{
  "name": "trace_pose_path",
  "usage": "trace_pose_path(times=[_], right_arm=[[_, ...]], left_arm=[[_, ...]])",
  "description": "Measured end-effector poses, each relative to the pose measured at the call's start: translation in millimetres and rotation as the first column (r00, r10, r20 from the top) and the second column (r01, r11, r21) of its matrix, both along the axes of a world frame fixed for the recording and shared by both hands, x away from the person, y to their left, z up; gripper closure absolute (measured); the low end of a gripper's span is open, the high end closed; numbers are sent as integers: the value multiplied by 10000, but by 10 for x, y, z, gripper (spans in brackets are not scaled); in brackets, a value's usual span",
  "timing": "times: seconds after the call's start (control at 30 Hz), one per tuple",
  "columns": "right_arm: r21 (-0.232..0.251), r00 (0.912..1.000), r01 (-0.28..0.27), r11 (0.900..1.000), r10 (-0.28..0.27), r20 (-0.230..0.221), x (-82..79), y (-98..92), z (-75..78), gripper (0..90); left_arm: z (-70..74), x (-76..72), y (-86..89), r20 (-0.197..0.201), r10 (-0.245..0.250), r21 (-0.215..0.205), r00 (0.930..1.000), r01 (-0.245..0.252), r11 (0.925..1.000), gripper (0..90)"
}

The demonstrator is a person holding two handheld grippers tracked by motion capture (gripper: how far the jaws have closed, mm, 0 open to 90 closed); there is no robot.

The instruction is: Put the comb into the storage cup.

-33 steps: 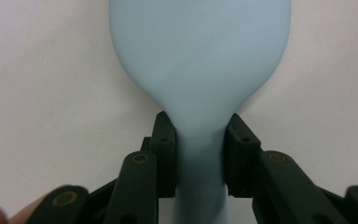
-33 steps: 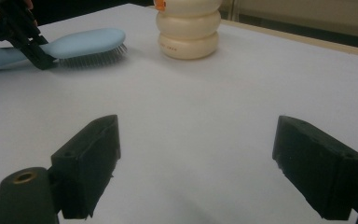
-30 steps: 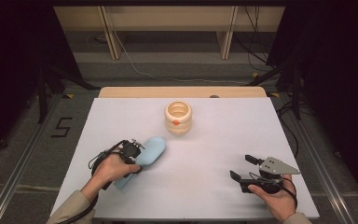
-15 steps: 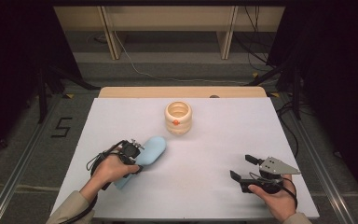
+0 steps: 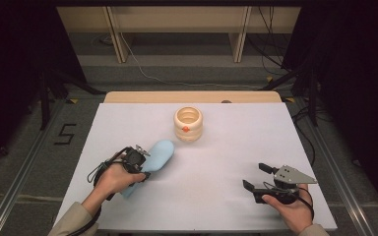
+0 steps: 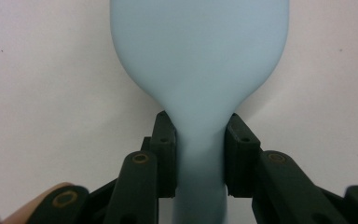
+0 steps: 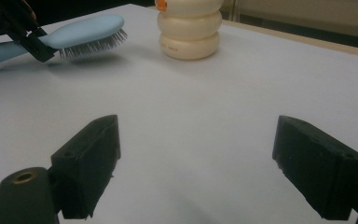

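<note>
left tool (image 5: 139, 164): closed on the neck of the light blue hairbrush (image 5: 153, 156), one jaw pressing each side where handle meets head, seen in the left tool view (image 6: 200, 154).
hairbrush position: head reaches forward beyond the left tool's jaws, handle runs back under the hand (image 5: 112, 178); bristles face down, as seen from the right tool view (image 7: 81, 32); head appears lifted just off the worktop (image 5: 226, 147), with a shadow under it.
right tool (image 5: 257, 177): jaws stand wide apart with nothing between them; the right tool view (image 7: 196, 172) shows bare worktop between the jaws.
right tool position: low over the worktop's near right part, well apart from the hairbrush, in the person's right hand (image 5: 290, 209).
cream ribbed jar (image 5: 188, 124): upright, open top, orange mark on its side; stands ahead of the left tool, beyond the brush head, near but not touching it.
tools apart: left tool and right tool well apart, worktop bare between them.
</note>
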State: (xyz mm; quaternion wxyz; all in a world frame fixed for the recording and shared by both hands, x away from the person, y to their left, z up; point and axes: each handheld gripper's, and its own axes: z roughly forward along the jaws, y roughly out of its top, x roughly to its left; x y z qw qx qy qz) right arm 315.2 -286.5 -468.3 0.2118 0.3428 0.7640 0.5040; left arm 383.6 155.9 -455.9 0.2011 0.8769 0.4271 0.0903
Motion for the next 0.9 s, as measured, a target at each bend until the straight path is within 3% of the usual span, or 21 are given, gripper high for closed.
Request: trace_pose_path(times=[0.4, 0.9], right_arm=[[-3, 10000, -23, 10000, 23, -2, 0, 2, -2, 159], [16, 10000, -25, 10000, 25, 10, -1, 3, -1, 159]], left_arm=[[21, -22, 8, 356, 121, -146, 9993, -116, 9998, 692], [83, -49, 14, 911, 399, -788, 9950, -328, 9964, 692]])
